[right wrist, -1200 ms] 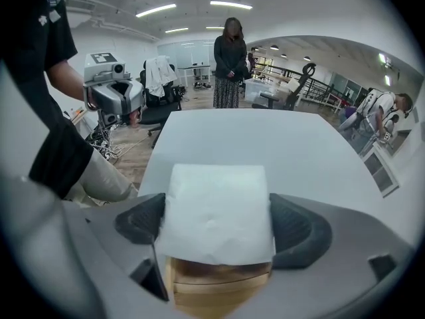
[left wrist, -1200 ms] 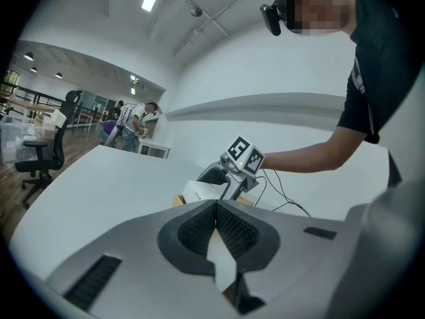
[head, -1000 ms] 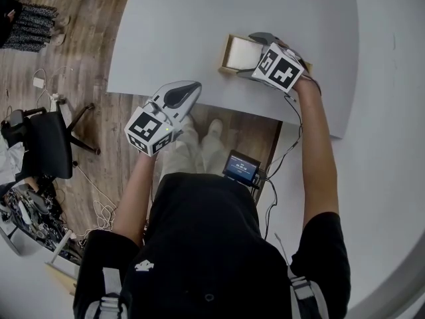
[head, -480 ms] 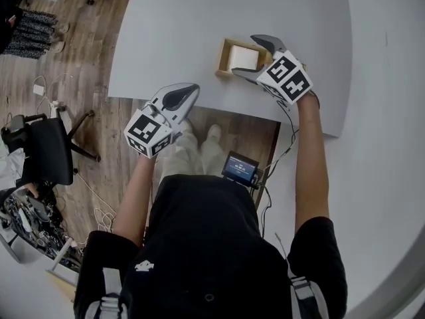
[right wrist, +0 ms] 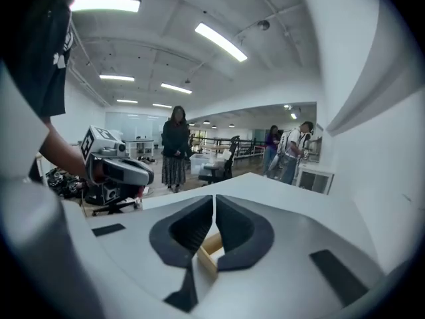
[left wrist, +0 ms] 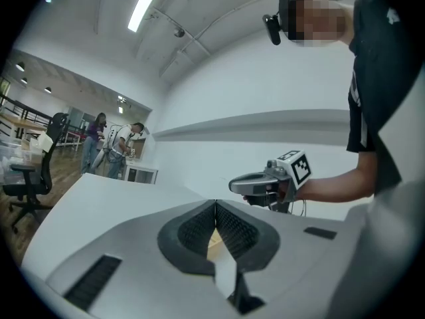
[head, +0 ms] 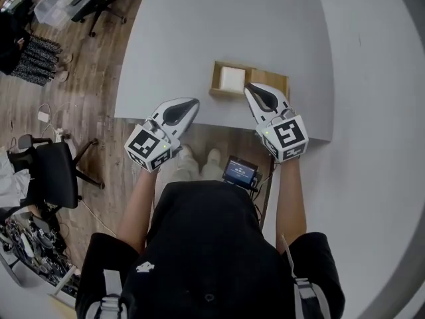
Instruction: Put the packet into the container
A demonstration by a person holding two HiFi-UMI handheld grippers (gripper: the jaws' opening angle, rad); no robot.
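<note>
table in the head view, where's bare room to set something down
The table is bare beyond the container, to its far edge, and left of the container to the left edge. The near edge is crowded: the container with the packet, the right gripper at its near rim, the left gripper further left.

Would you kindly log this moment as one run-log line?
packet: in container | left hand-held gripper: shut, empty | right hand-held gripper: shut, empty

Left gripper, jaws together
</note>
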